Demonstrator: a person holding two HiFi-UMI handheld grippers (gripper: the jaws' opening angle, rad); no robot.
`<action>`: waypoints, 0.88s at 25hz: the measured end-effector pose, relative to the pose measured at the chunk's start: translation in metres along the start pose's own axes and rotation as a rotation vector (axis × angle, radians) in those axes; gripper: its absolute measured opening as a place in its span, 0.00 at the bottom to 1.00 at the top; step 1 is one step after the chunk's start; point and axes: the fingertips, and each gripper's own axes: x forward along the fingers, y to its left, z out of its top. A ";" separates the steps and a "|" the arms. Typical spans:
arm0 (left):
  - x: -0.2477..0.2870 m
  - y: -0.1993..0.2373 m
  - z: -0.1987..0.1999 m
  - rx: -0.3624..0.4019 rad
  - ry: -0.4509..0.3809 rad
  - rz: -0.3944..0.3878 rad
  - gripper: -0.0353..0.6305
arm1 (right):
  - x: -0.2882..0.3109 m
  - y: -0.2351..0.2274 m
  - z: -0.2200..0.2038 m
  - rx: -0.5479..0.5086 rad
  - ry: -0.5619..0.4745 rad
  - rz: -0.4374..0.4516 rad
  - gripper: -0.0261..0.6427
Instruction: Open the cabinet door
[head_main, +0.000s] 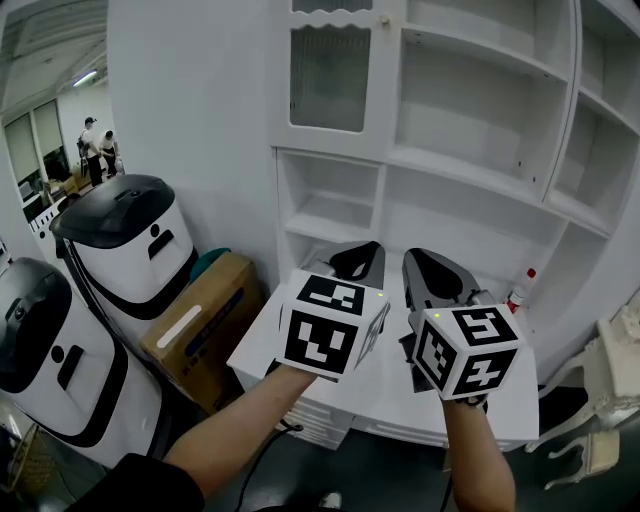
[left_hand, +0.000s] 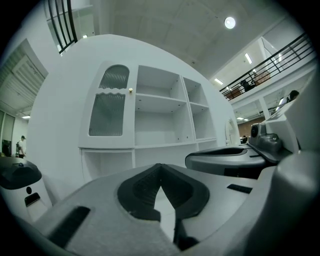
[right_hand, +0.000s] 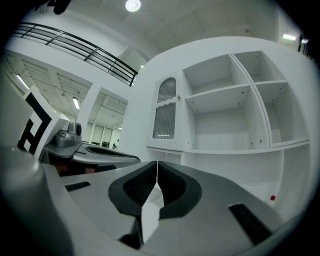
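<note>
The tall white cabinet has one closed door (head_main: 330, 78) with a ribbed glass pane at its upper left. The door (left_hand: 107, 112) carries a small gold knob (left_hand: 130, 90) near its top right corner. The right gripper view shows the same door (right_hand: 165, 115) and knob (right_hand: 177, 98). Both grippers hang level over the cabinet's counter, well short of the door and below it. My left gripper (head_main: 358, 260) is shut and empty, its tips meeting (left_hand: 160, 167). My right gripper (head_main: 430, 272) sits beside it, also shut on nothing (right_hand: 157, 164).
Open shelves (head_main: 480, 120) fill the cabinet right of the door. A red-capped bottle (head_main: 518, 290) stands on the counter (head_main: 390, 395). Two white-and-black machines (head_main: 125, 240) and a cardboard box (head_main: 200, 320) stand at the left. A white chair (head_main: 610, 400) is at the right.
</note>
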 end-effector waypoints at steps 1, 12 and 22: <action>0.007 0.001 0.001 -0.001 -0.002 0.005 0.06 | 0.005 -0.004 -0.001 0.002 0.001 0.008 0.07; 0.054 0.015 0.016 0.004 -0.033 0.054 0.06 | 0.041 -0.040 0.000 0.011 -0.003 0.067 0.07; 0.085 0.029 0.031 0.070 -0.044 0.058 0.06 | 0.070 -0.049 0.006 0.013 -0.010 0.095 0.07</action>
